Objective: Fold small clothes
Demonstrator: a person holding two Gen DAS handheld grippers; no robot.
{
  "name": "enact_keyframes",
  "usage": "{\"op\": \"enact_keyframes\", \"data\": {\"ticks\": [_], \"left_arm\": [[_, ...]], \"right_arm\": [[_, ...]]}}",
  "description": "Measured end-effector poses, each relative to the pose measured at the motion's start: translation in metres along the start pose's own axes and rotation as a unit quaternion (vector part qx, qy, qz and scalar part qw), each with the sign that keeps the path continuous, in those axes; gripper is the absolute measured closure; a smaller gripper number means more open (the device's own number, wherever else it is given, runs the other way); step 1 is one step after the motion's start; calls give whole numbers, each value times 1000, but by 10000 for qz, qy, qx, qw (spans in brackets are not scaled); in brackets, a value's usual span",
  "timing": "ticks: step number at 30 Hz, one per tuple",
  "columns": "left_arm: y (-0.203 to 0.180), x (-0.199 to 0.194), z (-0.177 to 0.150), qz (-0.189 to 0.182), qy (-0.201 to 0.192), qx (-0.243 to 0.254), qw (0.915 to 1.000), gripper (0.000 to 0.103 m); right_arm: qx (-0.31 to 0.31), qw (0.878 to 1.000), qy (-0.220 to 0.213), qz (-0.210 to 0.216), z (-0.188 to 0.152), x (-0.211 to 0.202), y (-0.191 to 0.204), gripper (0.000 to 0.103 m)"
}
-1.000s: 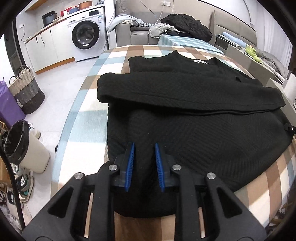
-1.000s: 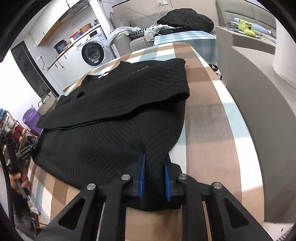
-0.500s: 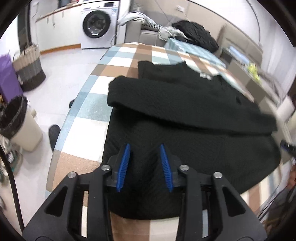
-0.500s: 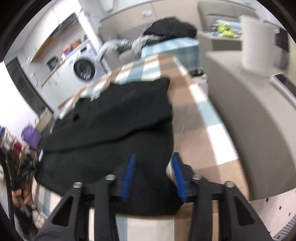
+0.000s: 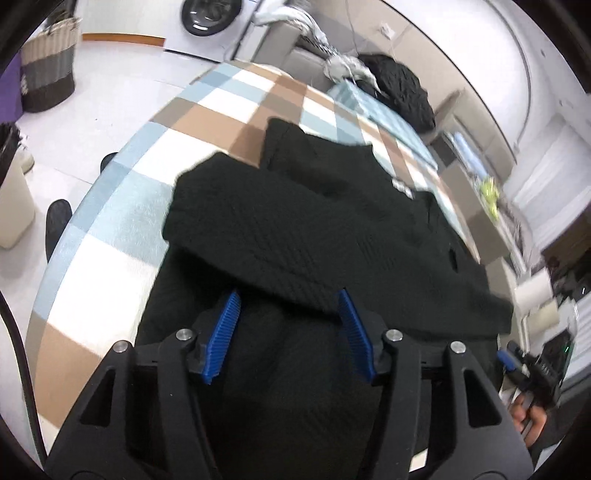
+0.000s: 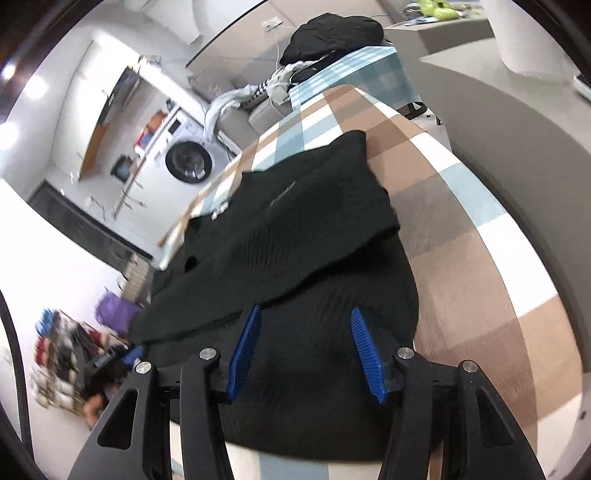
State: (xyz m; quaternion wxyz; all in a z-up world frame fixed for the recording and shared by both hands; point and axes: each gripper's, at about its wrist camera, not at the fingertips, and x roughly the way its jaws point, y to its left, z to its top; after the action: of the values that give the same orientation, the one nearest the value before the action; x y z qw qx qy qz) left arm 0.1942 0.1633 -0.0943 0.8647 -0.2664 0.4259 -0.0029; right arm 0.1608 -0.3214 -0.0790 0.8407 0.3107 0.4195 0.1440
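On the checked desk (image 5: 122, 206) lies one black sweater (image 5: 332, 236), spread flat, one sleeve folded across its chest.

Left claw (image 5: 290, 306): jaws opening, about half apart. Blue pads (image 5: 223, 336) stand on either side of the sweater's lower body; fabric lies between and under them, not pinched. Pads clear of the cloth sides as far as can be told.

Right claw (image 6: 304, 321): jaws opening likewise, about half apart. Blue pads (image 6: 364, 350) straddle the hem area of the sweater (image 6: 295, 236) near its right edge, nothing clamped. Desk (image 6: 480, 258) shows bare just right of the garment.

Count: one sweater, two claws, four blue pads. Beyond the sweater's collar end, one washing machine (image 6: 188, 158) and one dark heap of clothes (image 6: 332, 33) on a sofa. Left of the sweater, on the floor, one woven basket (image 5: 48, 70). In the left view the right claw's tip (image 5: 509, 354) shows at the sweater's right edge, a hand (image 5: 528, 417) behind it.
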Motion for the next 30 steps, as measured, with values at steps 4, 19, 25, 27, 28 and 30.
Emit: {"op": "enact_keyframes", "data": {"ticks": [4,19,25,27,28,30], "left_arm": [[10,11,13,175,-152,-309,9993,50],[-11,12,53,151,-735,91,9971,50],[-6,17,48,235,-497,13,9985,50],[-1,21,44,237,-379,3,9990,50],[1,23,42,241,-360,-20,9991,50],[6,28,40,257,-287,-104,9992,50]], "right_arm": [[228,9997,-16,-54,16,8,-7,51],[515,9970,-576,-77,70,21,-13,51],[881,9952,-422,-30,62,21,-28,51],[1031,9941,-315,155,54,21,-32,51],[1043,9937,-269,296,50,22,-32,51],[1002,9939,-271,373,47,24,-31,51]]}}
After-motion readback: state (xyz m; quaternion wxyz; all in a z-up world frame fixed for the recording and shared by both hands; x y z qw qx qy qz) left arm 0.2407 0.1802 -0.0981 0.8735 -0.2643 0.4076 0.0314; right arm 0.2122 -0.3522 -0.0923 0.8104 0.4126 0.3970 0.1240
